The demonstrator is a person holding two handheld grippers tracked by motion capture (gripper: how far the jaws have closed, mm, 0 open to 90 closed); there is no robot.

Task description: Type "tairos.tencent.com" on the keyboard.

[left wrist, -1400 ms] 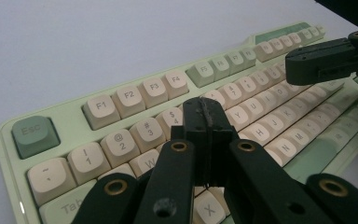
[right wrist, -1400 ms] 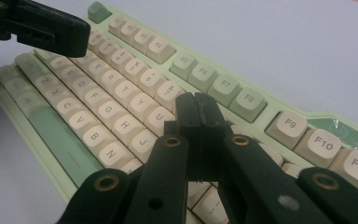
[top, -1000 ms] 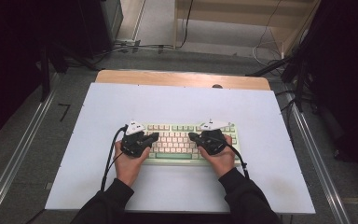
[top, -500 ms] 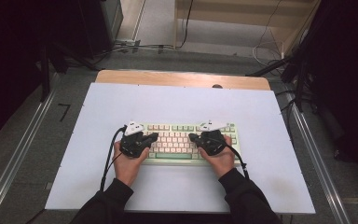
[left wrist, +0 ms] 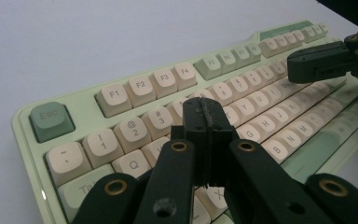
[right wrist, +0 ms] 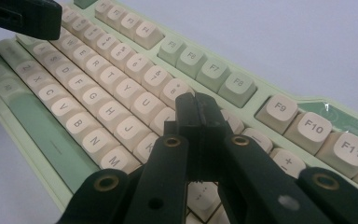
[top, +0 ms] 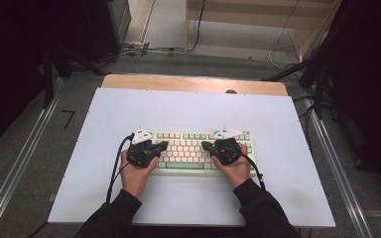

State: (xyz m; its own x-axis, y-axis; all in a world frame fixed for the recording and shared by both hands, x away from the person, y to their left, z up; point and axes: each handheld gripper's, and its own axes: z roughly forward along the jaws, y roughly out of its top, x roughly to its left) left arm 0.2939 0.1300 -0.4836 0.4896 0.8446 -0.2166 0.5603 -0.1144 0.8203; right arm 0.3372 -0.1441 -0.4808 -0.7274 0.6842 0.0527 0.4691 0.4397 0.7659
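High view: green keyboard [top: 198, 151] lies on the white tabletop [top: 188, 109] toward six o'clock — left gripper [top: 162, 145] at its nine o'clock end, right gripper [top: 207, 145] at three o'clock — both jaws pressed together, empty, over the keys.

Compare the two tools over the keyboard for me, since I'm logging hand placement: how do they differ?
The left tool sits over the keyboard's left half, above the number and Q-row keys; the right tool sits over the right half, near the 8, U and J keys. The left tool points rightward in the high view, the right tool leftward, so their tips face each other. Both are black, shut and hold nothing.
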